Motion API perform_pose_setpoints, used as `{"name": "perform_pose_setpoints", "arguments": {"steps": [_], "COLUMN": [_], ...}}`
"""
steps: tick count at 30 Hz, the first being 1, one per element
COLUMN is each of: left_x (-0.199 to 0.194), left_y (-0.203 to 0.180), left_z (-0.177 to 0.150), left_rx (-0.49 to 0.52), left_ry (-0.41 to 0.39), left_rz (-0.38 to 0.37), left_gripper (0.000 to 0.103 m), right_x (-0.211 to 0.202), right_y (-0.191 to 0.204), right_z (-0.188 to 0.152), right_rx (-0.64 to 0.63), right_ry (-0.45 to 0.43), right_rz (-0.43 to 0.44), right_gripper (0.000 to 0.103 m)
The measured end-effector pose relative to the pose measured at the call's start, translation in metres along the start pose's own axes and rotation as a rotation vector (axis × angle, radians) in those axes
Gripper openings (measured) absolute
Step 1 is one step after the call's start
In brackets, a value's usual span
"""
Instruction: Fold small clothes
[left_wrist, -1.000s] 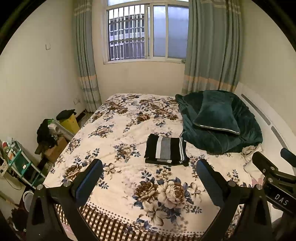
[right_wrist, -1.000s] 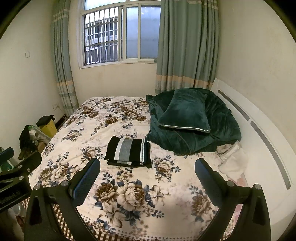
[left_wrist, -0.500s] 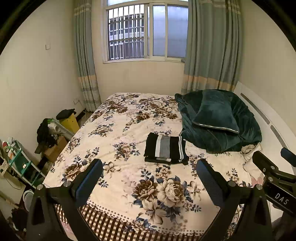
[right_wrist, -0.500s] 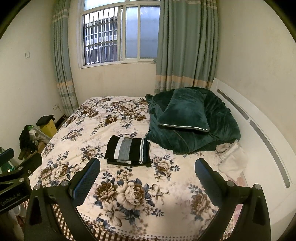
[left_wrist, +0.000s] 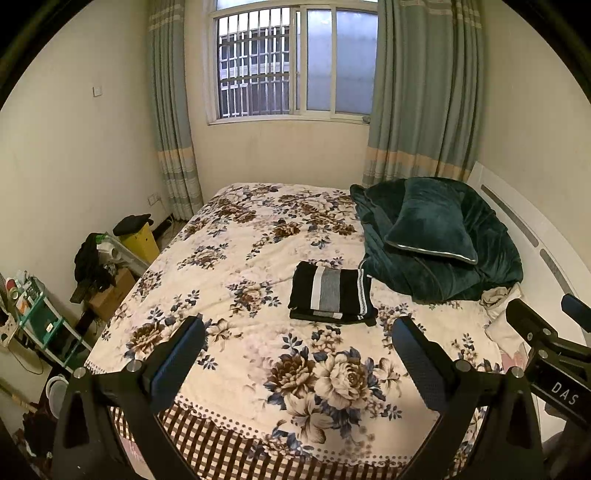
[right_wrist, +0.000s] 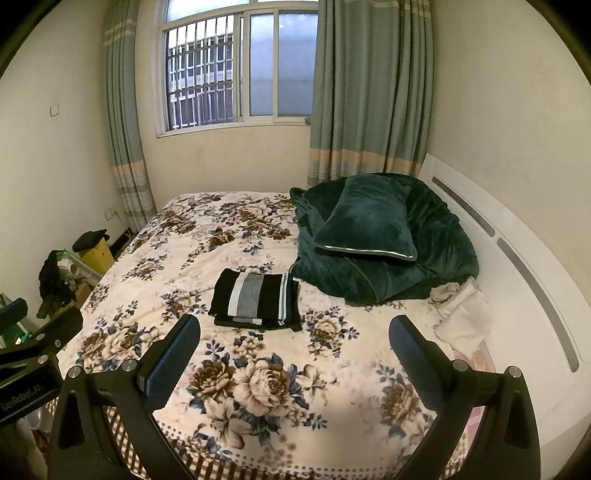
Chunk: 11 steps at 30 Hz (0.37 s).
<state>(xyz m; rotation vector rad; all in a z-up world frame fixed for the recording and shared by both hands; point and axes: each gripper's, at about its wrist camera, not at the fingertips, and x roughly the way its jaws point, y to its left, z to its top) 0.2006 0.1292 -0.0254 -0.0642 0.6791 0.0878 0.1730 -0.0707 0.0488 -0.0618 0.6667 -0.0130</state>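
Both your left gripper (left_wrist: 295, 354) and right gripper (right_wrist: 293, 354) have jaws wide open, holding nothing, so careful: snagging the folded striped garment (left_wrist: 330, 293) mid-frame could undo it.

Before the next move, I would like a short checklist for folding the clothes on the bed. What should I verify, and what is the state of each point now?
1. Left gripper open and holding nothing: ok.
2. Right gripper open and holding nothing: ok.
3. Striped garment folded and lying flat on the bedspread: ok.
4. Striped garment clear of the green blanket: cannot tell, their edges look very close.
5. Another piece to fold: cannot tell; a white cloth lies crumpled near the headboard, but what it is does not show.
6. Free bedspread in front of the fingers for folding: ok.
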Motion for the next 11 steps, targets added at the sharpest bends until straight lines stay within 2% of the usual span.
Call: {"name": "perform_pose_setpoints", "arguments": {"steps": [11], "left_x": [-0.0057], "left_y": [0.0023], "left_z": [-0.0049], "left_rx": [-0.001], "left_ry": [-0.01], "left_rz": [0.009], "left_gripper": [0.103], "right_x": [-0.0047], "right_y": [0.0024], "right_z": [-0.0052], "right_rx": [0.008], "right_ry": [-0.001], "right_rz": [-0.005], "right_gripper": [0.103]}}
